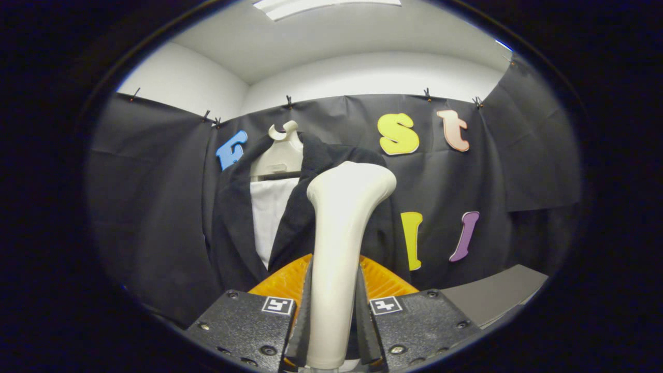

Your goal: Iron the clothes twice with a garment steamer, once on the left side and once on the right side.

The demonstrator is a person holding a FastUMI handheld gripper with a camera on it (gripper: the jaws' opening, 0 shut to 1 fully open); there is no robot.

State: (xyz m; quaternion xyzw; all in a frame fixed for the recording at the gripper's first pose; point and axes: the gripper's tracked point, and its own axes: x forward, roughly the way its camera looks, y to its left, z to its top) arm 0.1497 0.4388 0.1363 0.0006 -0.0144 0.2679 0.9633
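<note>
A: Gripper [334,316] state?
B: Fingers [302,321] are clamped on the handle of the garment steamer [344,233], one pressed on each side. It is held upright, its wider head raised beyond the fingertips.
A: Clothes?
B: A dark jacket [238,228] is hung on a pale hanger [279,150] against the black cloth wall [155,181], just beyond the steamer and slightly left of it. A white panel [267,212] is seen between the lapels. Contact between steamer head and jacket cannot be told.

No readable words, brands or numbers; the hand-held gripper [334,311] carries two small square black-and-white coded markers.
</note>
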